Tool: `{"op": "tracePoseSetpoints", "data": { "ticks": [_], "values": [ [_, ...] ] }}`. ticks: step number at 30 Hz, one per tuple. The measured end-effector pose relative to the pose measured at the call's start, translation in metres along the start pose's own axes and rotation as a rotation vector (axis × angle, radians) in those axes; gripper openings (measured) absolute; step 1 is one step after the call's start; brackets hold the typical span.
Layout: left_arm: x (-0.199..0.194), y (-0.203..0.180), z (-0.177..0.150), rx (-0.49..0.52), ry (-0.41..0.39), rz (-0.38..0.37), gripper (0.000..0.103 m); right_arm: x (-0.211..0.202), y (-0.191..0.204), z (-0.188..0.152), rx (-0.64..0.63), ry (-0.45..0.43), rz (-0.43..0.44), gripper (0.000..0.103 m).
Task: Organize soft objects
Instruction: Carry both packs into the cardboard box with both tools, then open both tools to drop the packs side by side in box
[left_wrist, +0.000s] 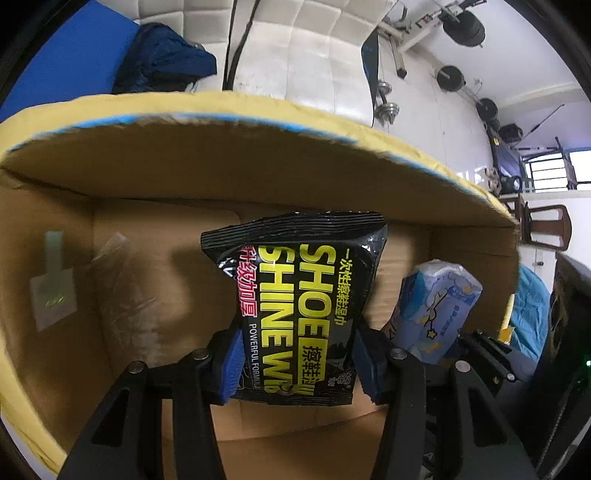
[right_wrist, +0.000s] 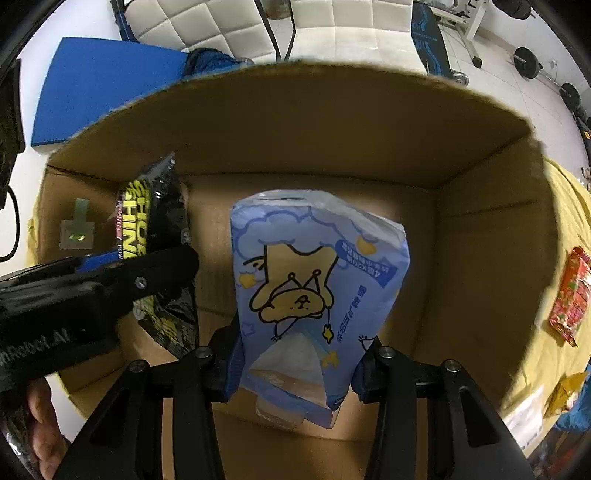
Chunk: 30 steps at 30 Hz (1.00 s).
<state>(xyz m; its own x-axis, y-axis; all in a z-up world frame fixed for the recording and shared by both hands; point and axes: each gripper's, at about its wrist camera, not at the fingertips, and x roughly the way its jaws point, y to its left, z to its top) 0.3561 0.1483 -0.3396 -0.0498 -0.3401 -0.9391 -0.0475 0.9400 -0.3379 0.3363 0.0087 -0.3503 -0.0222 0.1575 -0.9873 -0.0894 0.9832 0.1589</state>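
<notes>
My left gripper (left_wrist: 297, 363) is shut on a black shoe-shine wipes pack (left_wrist: 303, 295) and holds it inside an open cardboard box (left_wrist: 258, 173). My right gripper (right_wrist: 293, 363) is shut on a blue tissue pack with a bear drawing (right_wrist: 317, 280) and holds it inside the same box (right_wrist: 332, 140). The tissue pack also shows in the left wrist view (left_wrist: 436, 306), to the right of the wipes. The wipes pack (right_wrist: 162, 221) and the left gripper body (right_wrist: 92, 291) show at the left of the right wrist view.
The box stands on a yellow cloth (right_wrist: 569, 206). A red snack packet (right_wrist: 570, 295) and a yellow packet (right_wrist: 565, 395) lie on the cloth right of the box. A blue mat (right_wrist: 99, 88) and dark blue fabric (left_wrist: 162, 59) lie beyond the box.
</notes>
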Motion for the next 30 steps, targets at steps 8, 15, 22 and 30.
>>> {"op": "tracePoseSetpoints", "data": {
  "ticks": [8, 15, 22, 30],
  "values": [
    [0.018, -0.01, 0.0, 0.031, 0.046, -0.029, 0.051, 0.017, -0.01, 0.012, 0.039, 0.019, -0.015, 0.053],
    [0.01, -0.031, -0.007, 0.066, 0.029, 0.034, 0.052, 0.012, -0.014, 0.014, 0.047, 0.005, -0.04, 0.063],
    [-0.011, -0.04, -0.02, 0.066, -0.012, 0.07, 0.055, 0.001, -0.015, 0.005, 0.054, -0.001, -0.047, 0.07],
    [-0.033, -0.014, -0.046, 0.07, -0.11, 0.159, 0.096, -0.015, 0.004, -0.023, 0.053, -0.039, -0.067, 0.095]
  ]
}}
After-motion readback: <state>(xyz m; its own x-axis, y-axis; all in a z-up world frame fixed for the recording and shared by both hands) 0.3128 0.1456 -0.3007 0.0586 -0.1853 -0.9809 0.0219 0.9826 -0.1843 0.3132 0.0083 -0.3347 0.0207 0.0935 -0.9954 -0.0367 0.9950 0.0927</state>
